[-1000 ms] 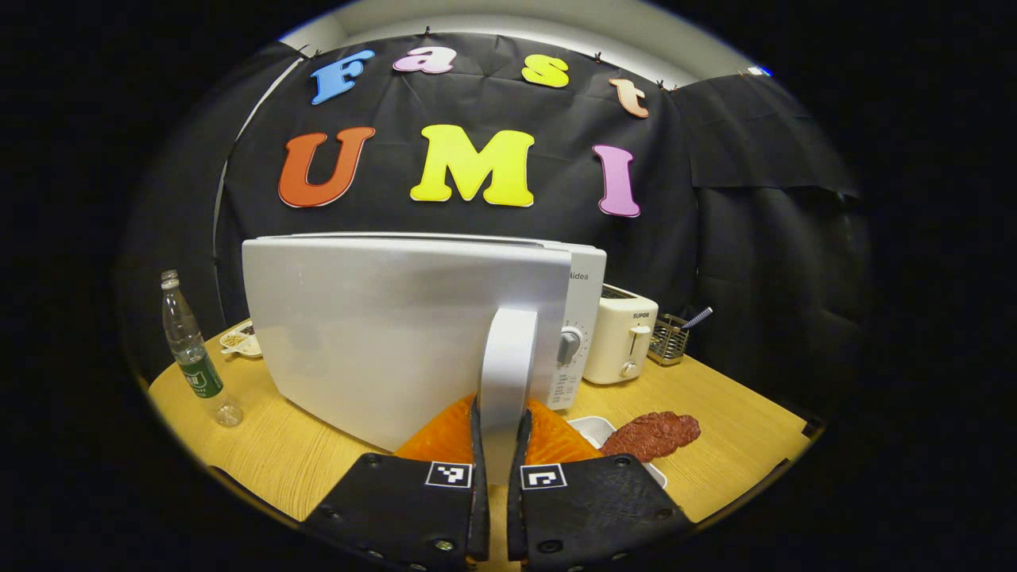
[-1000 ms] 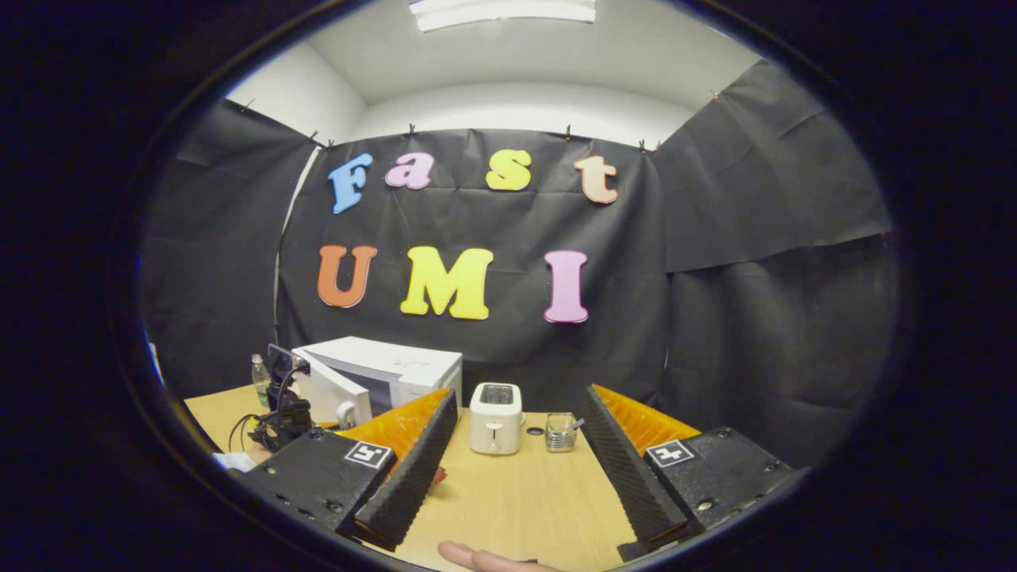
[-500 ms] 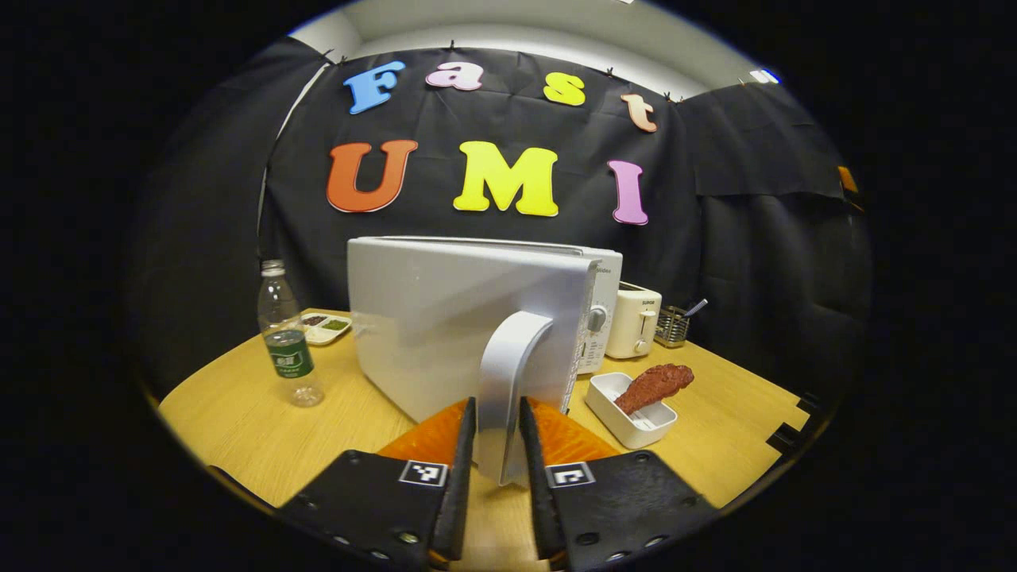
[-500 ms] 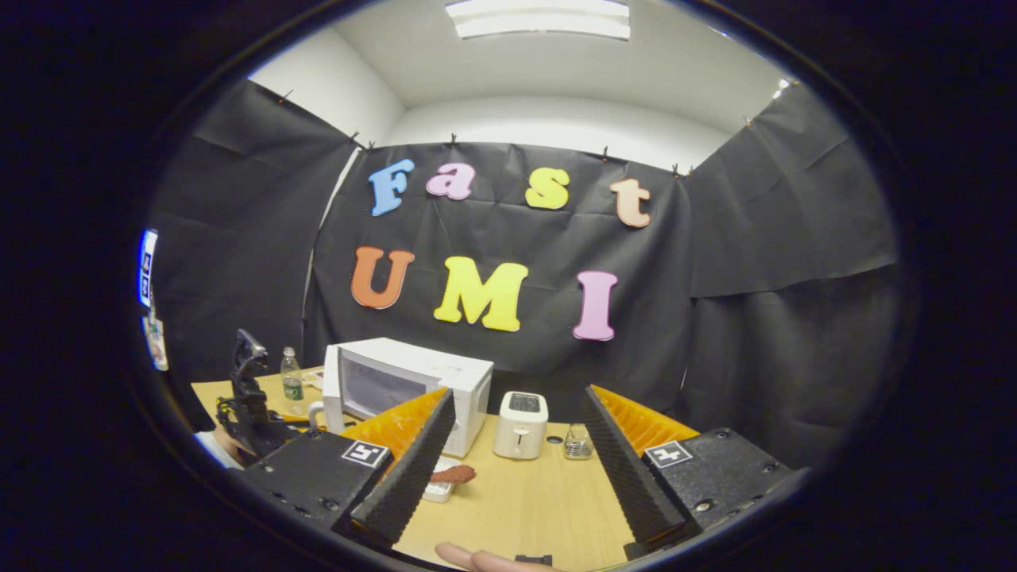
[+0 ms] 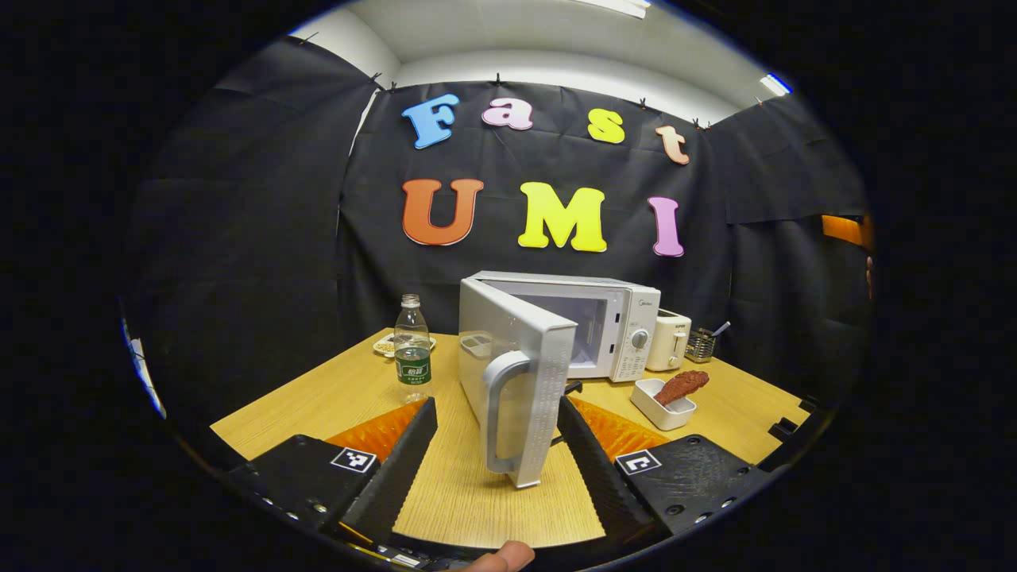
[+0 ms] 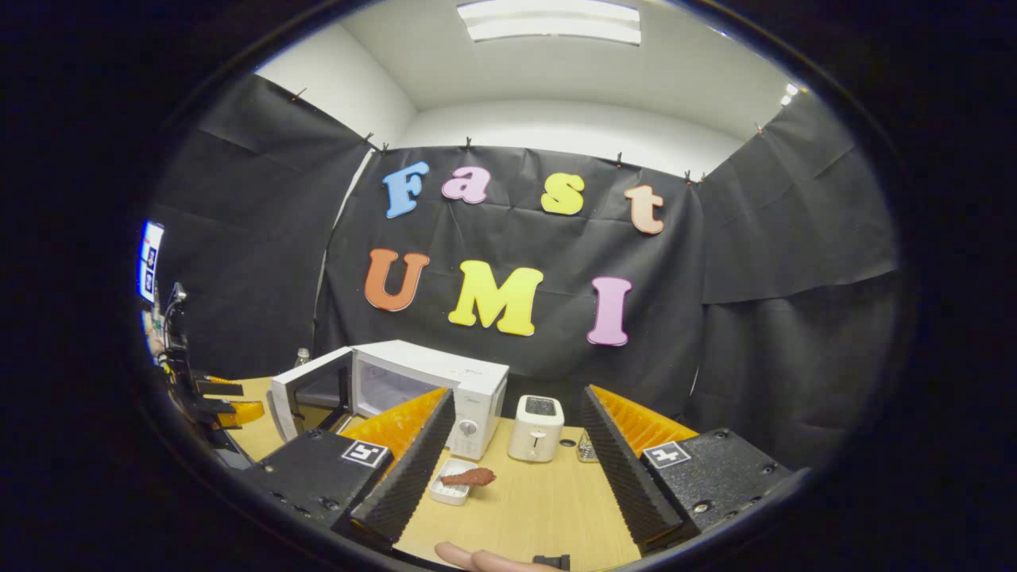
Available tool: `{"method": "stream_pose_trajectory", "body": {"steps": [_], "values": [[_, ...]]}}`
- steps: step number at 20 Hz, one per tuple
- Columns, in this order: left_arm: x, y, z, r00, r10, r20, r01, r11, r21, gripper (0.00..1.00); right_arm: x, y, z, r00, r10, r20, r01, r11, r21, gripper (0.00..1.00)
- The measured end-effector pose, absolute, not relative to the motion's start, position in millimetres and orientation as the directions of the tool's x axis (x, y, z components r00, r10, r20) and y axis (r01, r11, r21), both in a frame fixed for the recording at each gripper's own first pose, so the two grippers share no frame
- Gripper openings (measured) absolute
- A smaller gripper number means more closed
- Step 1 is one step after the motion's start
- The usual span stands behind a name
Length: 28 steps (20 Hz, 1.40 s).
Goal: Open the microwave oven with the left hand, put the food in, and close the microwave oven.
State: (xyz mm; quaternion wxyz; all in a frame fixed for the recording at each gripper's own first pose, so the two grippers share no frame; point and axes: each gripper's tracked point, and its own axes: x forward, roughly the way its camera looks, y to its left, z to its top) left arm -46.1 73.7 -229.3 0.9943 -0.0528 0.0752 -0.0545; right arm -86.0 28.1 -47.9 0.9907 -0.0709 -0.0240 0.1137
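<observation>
**Microwave door open, food on the counter**

While its fingers are spread wide apart, the left hand-held gripper [image 5: 496, 469] is seen just short of the microwave door [image 5: 515, 373], whose handle [image 5: 499, 413] stands between the two fingers without being touched by either. The door is swung out from the microwave oven [image 5: 592, 322], so that the cavity is exposed. To the right of the oven, the food [image 5: 681, 386], a reddish-brown piece, is propped in a small white tray [image 5: 663, 401] on the counter [image 5: 334, 397]. A toaster [image 5: 669, 340] is placed beside the oven, and a water bottle [image 5: 411, 349] to its left. The right hand-held gripper [image 6: 516, 465] is likewise held spread and empty above the counter, with the food [image 6: 470, 477] seen near its left finger.
</observation>
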Motion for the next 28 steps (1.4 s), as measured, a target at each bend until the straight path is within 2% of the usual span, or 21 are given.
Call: {"method": "stream_pose_trajectory", "body": {"steps": [5,10,13,14,15,16,17,18,19,20,21,25,27,28], "values": [[-51.5,78.5,-220.9,0.982,-0.084,-0.168,0.064,0.991,-0.121,0.94,-77.3,23.6,-49.7,0.975,0.219,0.026,-0.213,0.966,-0.146,0.95],[-39.6,65.9,-181.0,0.985,-0.074,-0.155,0.053,0.989,-0.134,0.94,-40.7,13.2,-52.4,0.98,0.199,0.009,-0.195,0.97,-0.145,0.95],[-23.7,58.1,-145.5,0.993,-0.063,-0.099,0.055,0.995,-0.081,0.93,-10.6,12.8,-66.0,0.98,0.197,-0.032,-0.199,0.968,-0.15,0.95],[-17.3,58.8,-131.5,0.996,-0.051,-0.074,0.047,0.997,-0.055,0.93,0.2,12.7,-74.5,0.979,0.197,-0.055,-0.203,0.967,-0.153,0.95],[-12.0,58.2,-117.1,0.998,-0.035,-0.043,0.034,0.999,-0.03,0.93,10.0,13.2,-83.3,0.976,0.2,-0.081,-0.21,0.966,-0.152,1.0],[-4.0,58.8,-101.5,1.0,-0.01,-0.005,0.01,1.0,-0.009,0.93,20.6,14.7,-92.6,0.973,0.206,-0.108,-0.22,0.964,-0.147,0.96],[2.1,56.3,-89.6,1.0,-0.003,0.018,0.003,1.0,0.006,0.93,30.2,15.7,-101.2,0.968,0.211,-0.136,-0.23,0.963,-0.139,0.96],[7.5,46.8,-81.1,1.0,-0.013,0.028,0.013,1.0,0.011,0.93,41.5,17.1,-111.6,0.961,0.22,-0.166,-0.242,0.961,-0.131,0.96],[12.2,39.1,-73.9,0.999,-0.029,0.025,0.029,1.0,0.003,0.93,51.1,19.2,-121.5,0.953,0.231,-0.196,-0.256,0.96,-0.117,1.0],[16.5,30.7,-66.8,0.999,-0.047,0.025,0.047,0.999,-0.01,0.93,61.7,21.9,-133.5,0.942,0.243,-0.23,-0.271,0.957,-0.1,0.96],[21.2,25.4,-57.1,0.998,-0.059,0.03,0.06,0.998,-0.013,0.93,70.7,25.1,-145.9,0.929,0.258,-0.266,-0.288,0.954,-0.081,1.0],[40.7,9.7,-23.2,0.995,-0.051,0.08,0.051,0.999,0.008,0.93,108.5,37.7,-199.1,0.857,0.314,-0.408,-0.335,0.942,0.022,1.0],[47.2,-2.7,-16.3,0.994,-0.068,0.088,0.069,0.998,-0.006,0.93,122.3,45.9,-233.5,0.795,0.356,-0.491,-0.355,0.93,0.1,1.0],[49.4,-7.8,-15.8,0.993,-0.077,0.088,0.078,0.997,-0.012,0.93,126.0,50.6,-248.0,0.756,0.395,-0.523,-0.366,0.916,0.162,0.96]]}}
